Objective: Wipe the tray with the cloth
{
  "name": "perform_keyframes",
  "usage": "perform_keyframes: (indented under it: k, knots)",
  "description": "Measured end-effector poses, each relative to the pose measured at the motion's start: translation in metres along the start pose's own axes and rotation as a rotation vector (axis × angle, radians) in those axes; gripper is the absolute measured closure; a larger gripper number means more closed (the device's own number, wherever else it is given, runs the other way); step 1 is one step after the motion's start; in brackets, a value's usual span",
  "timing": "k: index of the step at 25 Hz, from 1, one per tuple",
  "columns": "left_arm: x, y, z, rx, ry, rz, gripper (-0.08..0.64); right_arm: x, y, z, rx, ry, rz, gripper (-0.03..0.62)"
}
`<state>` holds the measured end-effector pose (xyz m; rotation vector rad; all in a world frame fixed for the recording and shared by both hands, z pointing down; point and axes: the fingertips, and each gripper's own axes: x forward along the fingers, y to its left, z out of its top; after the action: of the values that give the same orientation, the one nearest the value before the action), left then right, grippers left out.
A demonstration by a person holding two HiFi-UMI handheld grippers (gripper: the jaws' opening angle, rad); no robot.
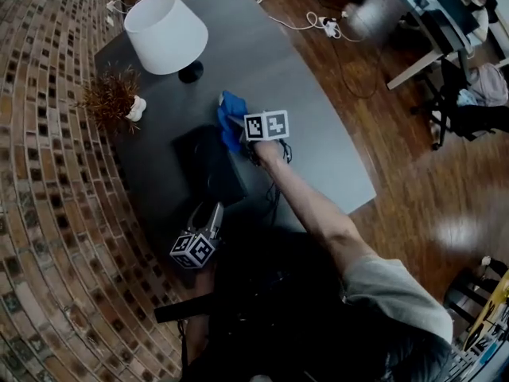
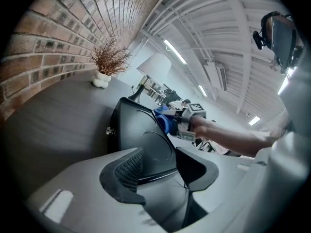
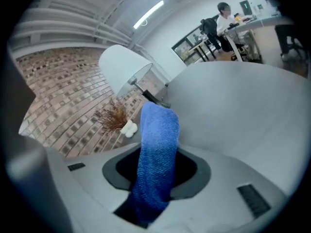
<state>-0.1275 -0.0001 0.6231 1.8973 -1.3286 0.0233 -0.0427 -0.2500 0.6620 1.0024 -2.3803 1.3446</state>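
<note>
a red-brown brick wall (image 1: 48, 173) runs along the left side of a dark grey table (image 1: 326, 142) with a curved edge. at the table's far end stands a lamp (image 1: 165, 32) with a white shade, and near it a dried plant (image 1: 111, 98) in a small white pot. the floor (image 1: 413, 189) is glossy brown wood, with white cables (image 1: 322, 26) on it. beyond are a pale desk (image 1: 417, 14) and a black office chair (image 1: 457, 118). strip lights (image 2: 174, 52) line the white ceiling (image 2: 228, 42).

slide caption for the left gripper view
Left tool clamps the near edge of the tray while the right tool holds the blue cloth over its far end.
</note>
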Motion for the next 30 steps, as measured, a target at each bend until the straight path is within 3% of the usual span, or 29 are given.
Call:
perform_keyframes:
  k: [3, 5, 10, 15, 18, 21, 23, 24, 26, 28, 30]
  knots:
    - [0.0, -0.006, -0.001, -0.002, 0.008, -0.01, 0.348, 0.034, -0.001, -0.011, 0.004, 0.098, -0.028, 0.437]
    - [0.001, -0.007, -0.001, -0.001, 0.008, -0.016, 0.348, 0.025, 0.001, -0.027, 0.019, 0.139, -0.007, 0.437]
    - [0.0, -0.003, 0.004, 0.003, -0.004, -0.008, 0.348, -0.044, 0.023, -0.113, 0.078, 0.286, 0.122, 0.437]
    - [0.0, -0.004, 0.002, -0.02, -0.004, -0.008, 0.348, -0.131, 0.04, -0.21, 0.038, 0.475, 0.17, 0.437]
    - [-0.009, -0.01, 0.004, -0.081, -0.02, -0.026, 0.348, -0.17, 0.017, -0.199, -0.06, 0.451, 0.101, 0.436]
    - [-0.028, -0.013, 0.001, -0.231, -0.041, -0.053, 0.348, -0.202, -0.039, -0.138, -0.244, 0.335, -0.099, 0.434]
    - [-0.037, -0.01, -0.005, -0.334, -0.032, -0.075, 0.348, -0.217, -0.073, -0.109, -0.421, 0.341, -0.217, 0.431]
    - [-0.04, -0.01, -0.008, -0.375, -0.019, -0.099, 0.348, -0.221, -0.082, -0.106, -0.502, 0.377, -0.234, 0.428]
    - [-0.043, -0.012, -0.021, -0.427, 0.043, -0.148, 0.344, -0.223, -0.088, -0.118, -0.611, 0.485, -0.186, 0.405]
    - [-0.044, -0.015, -0.039, -0.461, 0.12, -0.167, 0.342, -0.224, -0.085, -0.132, -0.681, 0.584, -0.12, 0.223]
    - [-0.042, -0.019, -0.051, -0.486, 0.162, -0.182, 0.342, -0.234, -0.072, -0.12, -0.76, 0.635, -0.115, 0.179]
